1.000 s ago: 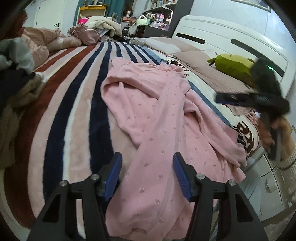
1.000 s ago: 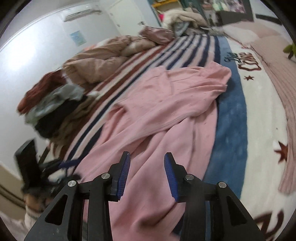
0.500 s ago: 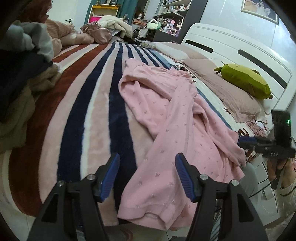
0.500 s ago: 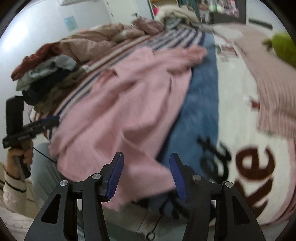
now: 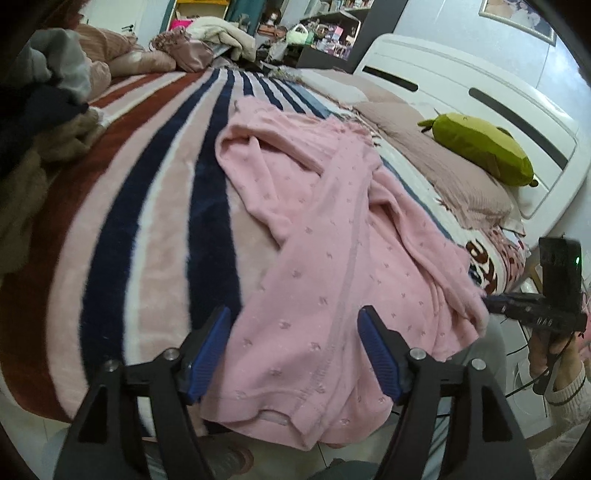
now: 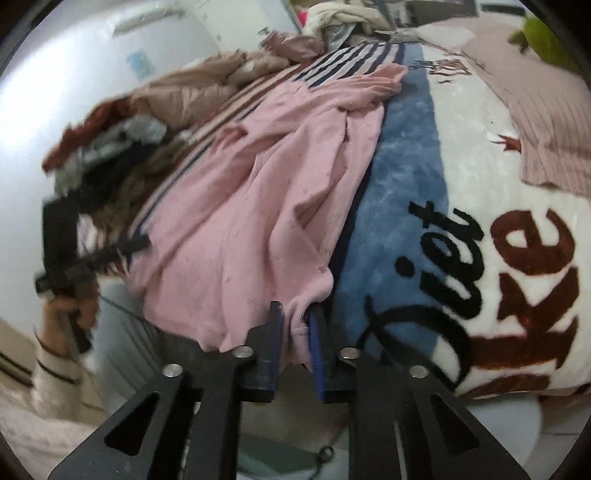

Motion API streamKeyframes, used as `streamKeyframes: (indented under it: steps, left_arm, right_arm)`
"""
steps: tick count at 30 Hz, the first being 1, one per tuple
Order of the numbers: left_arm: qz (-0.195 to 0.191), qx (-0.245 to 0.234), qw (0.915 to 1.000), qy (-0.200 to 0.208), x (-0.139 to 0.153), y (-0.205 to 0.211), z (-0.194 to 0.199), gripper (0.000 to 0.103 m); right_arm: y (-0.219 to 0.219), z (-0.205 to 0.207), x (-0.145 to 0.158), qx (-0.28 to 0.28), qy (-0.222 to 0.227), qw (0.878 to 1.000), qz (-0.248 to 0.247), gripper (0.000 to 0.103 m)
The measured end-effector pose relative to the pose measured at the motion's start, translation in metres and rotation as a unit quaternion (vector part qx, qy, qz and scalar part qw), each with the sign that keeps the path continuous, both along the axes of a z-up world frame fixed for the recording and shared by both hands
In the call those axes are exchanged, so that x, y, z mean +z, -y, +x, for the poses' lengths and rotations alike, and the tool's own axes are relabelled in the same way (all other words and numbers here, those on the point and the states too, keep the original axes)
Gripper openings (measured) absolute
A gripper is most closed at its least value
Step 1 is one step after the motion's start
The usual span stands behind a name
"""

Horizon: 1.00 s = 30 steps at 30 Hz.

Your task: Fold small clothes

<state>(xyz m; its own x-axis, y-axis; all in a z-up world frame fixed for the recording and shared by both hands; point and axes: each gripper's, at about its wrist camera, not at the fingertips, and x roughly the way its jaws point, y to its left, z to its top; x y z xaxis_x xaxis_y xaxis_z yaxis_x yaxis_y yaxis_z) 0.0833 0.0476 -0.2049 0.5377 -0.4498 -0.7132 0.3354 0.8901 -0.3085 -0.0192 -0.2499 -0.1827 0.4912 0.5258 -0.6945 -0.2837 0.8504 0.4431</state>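
Pink knit garment: soft, light, limp; best gripped at hem corners. Right gripper pinching hem; left gripper wide, just widened, straddling cloth.

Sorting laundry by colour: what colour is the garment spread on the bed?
Pink garment with tiny motifs; left wrist view.

A home bedroom: bed, white headboard, cluttered shelves
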Motion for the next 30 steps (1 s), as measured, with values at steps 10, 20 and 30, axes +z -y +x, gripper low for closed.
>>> streamKeyframes:
  steps: [10, 20, 30]
  left_arm:
    - [0.021, -0.002, 0.9998, 0.008, -0.008, 0.035, 0.010, 0.053]
    - [0.011, -0.010, 0.9997, 0.020, 0.003, 0.047, 0.006, 0.012]
    - [-0.034, -0.012, 0.9947, 0.097, 0.074, 0.021, -0.030, 0.011]
  right_arm:
    - [-0.025, 0.027, -0.012, 0.014, -0.007, 0.999, 0.035, 0.049]
    - [-0.038, 0.023, -0.001, 0.030, 0.033, 0.999, 0.019, 0.010]
    - [-0.014, -0.004, 0.058, 0.046, 0.098, 0.984, 0.141, 0.009]
